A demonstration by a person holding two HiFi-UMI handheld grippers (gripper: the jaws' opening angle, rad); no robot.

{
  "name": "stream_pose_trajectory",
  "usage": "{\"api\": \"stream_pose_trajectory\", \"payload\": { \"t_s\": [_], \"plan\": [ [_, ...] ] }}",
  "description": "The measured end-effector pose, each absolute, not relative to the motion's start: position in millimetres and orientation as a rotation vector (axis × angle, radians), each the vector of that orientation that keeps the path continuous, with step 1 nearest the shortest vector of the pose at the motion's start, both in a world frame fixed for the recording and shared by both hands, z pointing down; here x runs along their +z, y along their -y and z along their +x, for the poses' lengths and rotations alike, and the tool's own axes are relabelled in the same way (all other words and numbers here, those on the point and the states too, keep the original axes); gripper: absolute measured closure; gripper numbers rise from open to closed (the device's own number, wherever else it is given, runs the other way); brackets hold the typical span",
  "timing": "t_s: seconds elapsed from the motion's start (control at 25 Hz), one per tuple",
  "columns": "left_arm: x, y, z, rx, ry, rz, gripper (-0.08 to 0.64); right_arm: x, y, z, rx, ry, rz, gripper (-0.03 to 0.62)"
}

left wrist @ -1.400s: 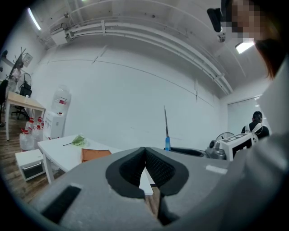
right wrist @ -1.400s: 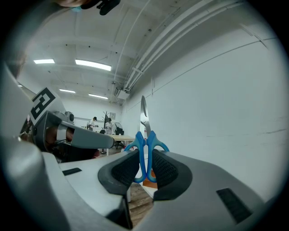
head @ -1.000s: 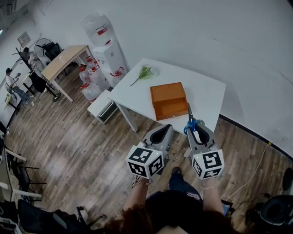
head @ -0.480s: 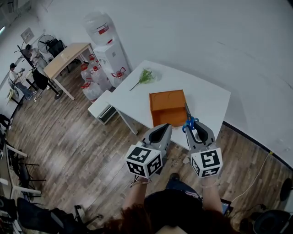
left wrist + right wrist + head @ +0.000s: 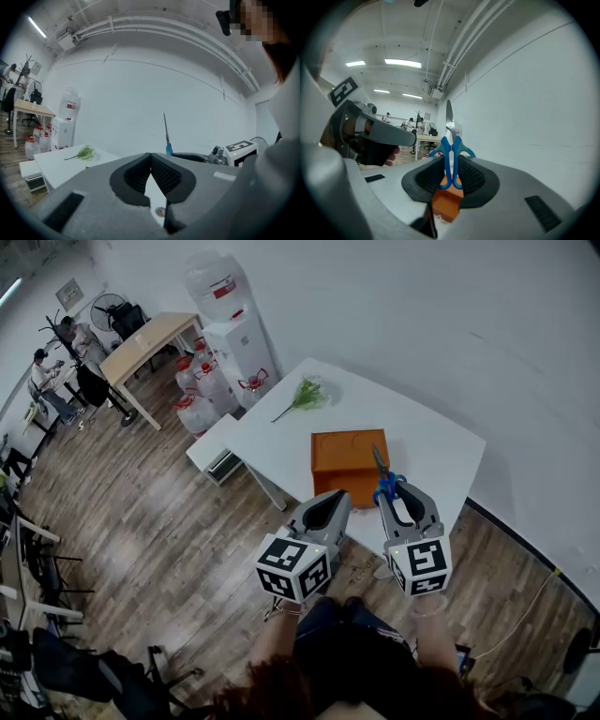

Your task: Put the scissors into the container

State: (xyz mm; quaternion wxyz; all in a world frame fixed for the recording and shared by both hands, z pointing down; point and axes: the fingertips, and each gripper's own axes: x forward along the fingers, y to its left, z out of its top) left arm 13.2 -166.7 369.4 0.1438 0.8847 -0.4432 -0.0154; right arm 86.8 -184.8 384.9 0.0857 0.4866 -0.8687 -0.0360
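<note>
The person holds both grippers out in front of the body, side by side and close to level, aimed at the white table (image 5: 281, 442). The left arm (image 5: 274, 643) and right arm (image 5: 435, 643) reach forward from the bottom of the head view, each ending under its gripper's marker cube.

The left gripper (image 5: 330, 502) sits just short of the table's near edge. In its own view the jaws meet at their tips with nothing between them (image 5: 151, 157).

The right gripper (image 5: 399, 493) is clamped on the scissors (image 5: 384, 481). In the right gripper view the pads press on the blue handles (image 5: 451, 152), and the closed blades stick straight out past the jaws, away from the person. The scissors are in the air, not yet in the container.

The orange container (image 5: 342, 454) stands open on the table, just ahead of both grippers. In the head view the blades overlap its near right corner. In the right gripper view its orange wall (image 5: 447, 206) shows low between the jaws, below the handles.
</note>
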Motion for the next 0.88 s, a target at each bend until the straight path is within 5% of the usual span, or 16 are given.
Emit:
{"api": "stream_pose_trajectory", "payload": {
  "t_s": [0.88],
  "plan": [
    [371,244,-15,-0.052,1.259,2.553,0.545,436,249,59,-0.172,2.430,1.281,0.512]
  ]
}}
